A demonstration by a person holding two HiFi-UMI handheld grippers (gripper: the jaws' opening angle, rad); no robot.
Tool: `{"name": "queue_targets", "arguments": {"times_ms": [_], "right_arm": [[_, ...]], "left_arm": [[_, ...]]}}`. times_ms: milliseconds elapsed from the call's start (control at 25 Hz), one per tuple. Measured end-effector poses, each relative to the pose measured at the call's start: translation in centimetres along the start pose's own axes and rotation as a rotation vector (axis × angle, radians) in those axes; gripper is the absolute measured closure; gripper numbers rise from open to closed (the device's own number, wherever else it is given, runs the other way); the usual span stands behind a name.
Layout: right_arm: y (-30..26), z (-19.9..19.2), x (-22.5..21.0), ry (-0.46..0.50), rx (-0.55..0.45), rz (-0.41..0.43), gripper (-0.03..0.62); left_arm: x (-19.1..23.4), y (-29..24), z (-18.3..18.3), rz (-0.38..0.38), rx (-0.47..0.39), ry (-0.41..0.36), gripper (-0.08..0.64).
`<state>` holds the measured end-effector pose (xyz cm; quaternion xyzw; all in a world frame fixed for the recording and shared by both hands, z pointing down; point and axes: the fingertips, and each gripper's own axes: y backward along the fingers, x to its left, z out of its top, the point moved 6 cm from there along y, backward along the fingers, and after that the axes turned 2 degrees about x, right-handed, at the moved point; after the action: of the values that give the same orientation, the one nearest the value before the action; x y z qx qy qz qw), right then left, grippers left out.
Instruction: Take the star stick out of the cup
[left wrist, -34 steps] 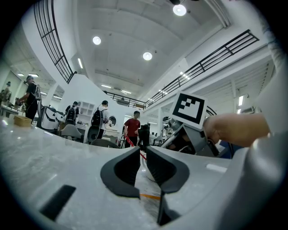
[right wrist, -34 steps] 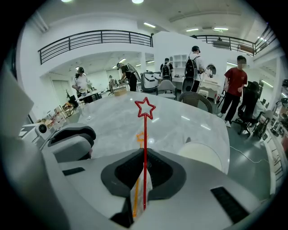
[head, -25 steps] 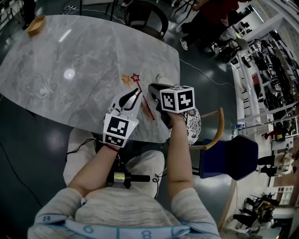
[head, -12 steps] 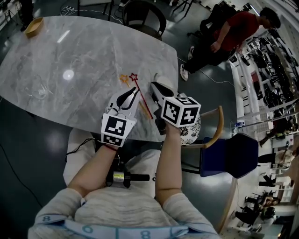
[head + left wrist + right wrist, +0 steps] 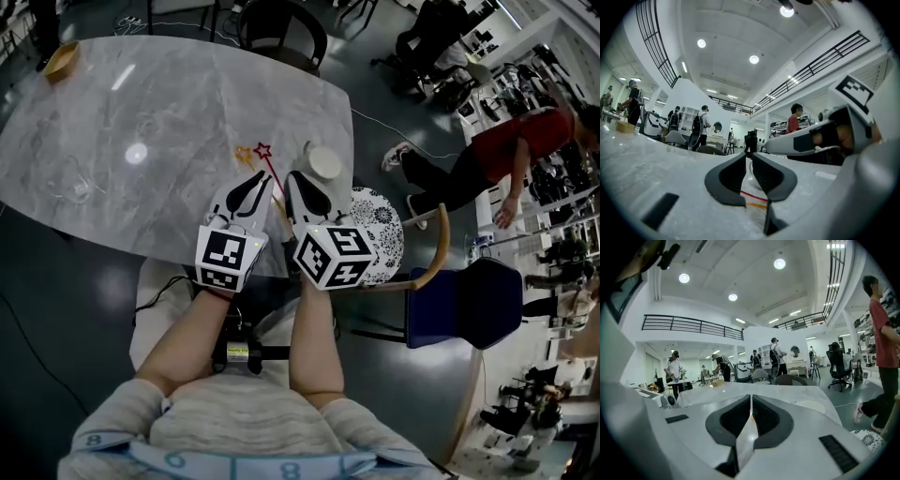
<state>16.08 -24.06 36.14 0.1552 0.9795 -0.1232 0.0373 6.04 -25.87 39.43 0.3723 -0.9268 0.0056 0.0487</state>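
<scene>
– Marble desk (image 5: 141, 94), then. What had changed?
– The right claw (image 5: 298, 183), jaws pressed together on nothing, had drawn back to the near edge and uncovered the cup (image 5: 324, 161).
– And the star stick (image 5: 265, 151)?
– It lay flat on the desk, just left of the cup. The left claw (image 5: 257, 180) stood barely apart, empty. The job looked finished.

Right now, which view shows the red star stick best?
Head view: the red star stick lies on the table, star end clear. Left gripper view shows only a red sliver of it below the jaws. Right gripper view shows no red stick.
</scene>
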Motion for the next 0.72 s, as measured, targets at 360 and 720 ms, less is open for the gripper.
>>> {"name": "queue_targets", "arguments": {"times_ms": [360, 720], "right_arm": [[0.7, -2.6, 1.9, 0.062, -0.153, -0.098, 0.574], [0.6, -2.8, 1.2, 0.121, -0.178, -0.155, 0.581]], "left_arm": [[-0.2, 0.0, -0.4, -0.001, 0.012, -0.005, 0.523], [0.2, 0.0, -0.5, 0.018, 0.009, 0.011, 0.523]]}}
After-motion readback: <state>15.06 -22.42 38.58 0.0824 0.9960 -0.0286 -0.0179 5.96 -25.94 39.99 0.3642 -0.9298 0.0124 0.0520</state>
